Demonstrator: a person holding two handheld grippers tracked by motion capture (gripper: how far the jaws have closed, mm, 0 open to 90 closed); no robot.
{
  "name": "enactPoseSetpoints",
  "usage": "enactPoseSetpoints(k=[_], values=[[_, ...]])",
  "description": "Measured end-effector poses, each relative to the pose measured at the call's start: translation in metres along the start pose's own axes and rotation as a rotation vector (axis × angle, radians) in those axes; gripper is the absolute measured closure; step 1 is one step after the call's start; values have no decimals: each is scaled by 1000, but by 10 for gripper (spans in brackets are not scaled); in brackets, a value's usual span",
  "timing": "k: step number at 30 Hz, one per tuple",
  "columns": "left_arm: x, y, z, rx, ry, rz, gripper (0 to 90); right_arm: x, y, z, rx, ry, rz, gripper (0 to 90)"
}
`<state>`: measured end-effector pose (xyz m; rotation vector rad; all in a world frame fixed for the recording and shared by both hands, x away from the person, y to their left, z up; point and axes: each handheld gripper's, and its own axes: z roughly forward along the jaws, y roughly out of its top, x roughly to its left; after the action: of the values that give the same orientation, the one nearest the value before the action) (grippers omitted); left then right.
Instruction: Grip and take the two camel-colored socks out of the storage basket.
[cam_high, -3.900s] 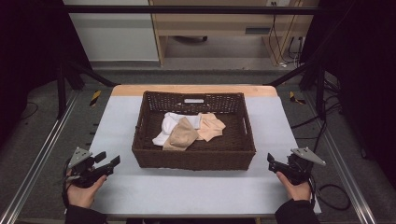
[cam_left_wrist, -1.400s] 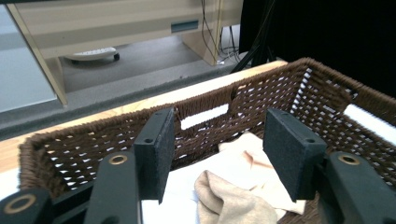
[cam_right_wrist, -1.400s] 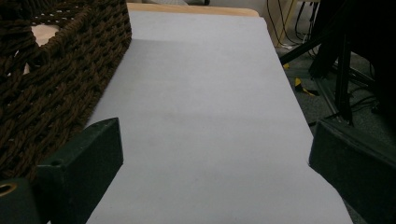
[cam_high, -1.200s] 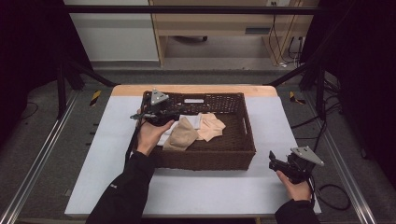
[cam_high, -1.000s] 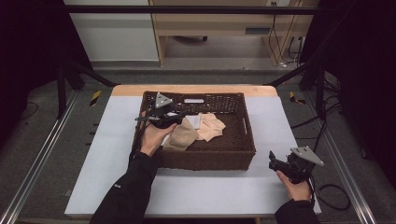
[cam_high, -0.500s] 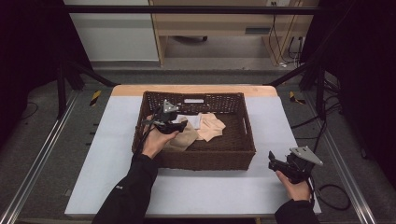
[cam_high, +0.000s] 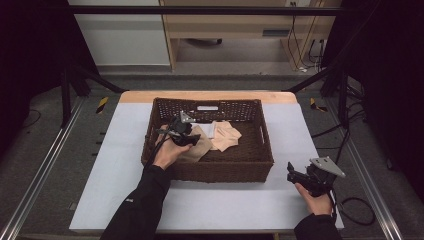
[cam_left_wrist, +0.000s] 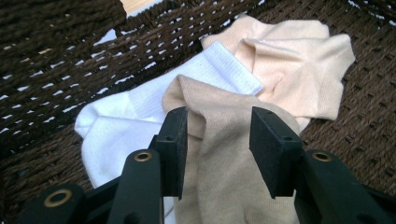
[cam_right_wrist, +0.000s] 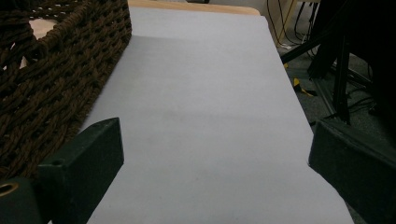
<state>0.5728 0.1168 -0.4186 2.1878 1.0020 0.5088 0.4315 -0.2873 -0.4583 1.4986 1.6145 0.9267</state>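
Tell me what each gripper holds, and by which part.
Nothing is gripped yet. The left gripper has just been closing astride the tan sock near its cuff, pads not pressing. The right gripper is open over the table.

High view: above near table edge, facing forward and down, whole table (cam_high: 125, 200) visible. Left gripper view: close inside wicker basket (cam_left_wrist: 56, 56). Right gripper view: low over table, facing far edge. All share basket.
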Motion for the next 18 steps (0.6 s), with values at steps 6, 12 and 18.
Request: enactPoseSetpoints(k=[6,12,18], values=[[-1,0,2,33,-20,-1,697,0,0,0,1,0,1,37],[-2,0,-2,50,-33,1,867,0,0,-1,0,-3,4,37],[0,3,-15,-62,-73,-16,882,-1,0,-1,0,-5,4,37]])
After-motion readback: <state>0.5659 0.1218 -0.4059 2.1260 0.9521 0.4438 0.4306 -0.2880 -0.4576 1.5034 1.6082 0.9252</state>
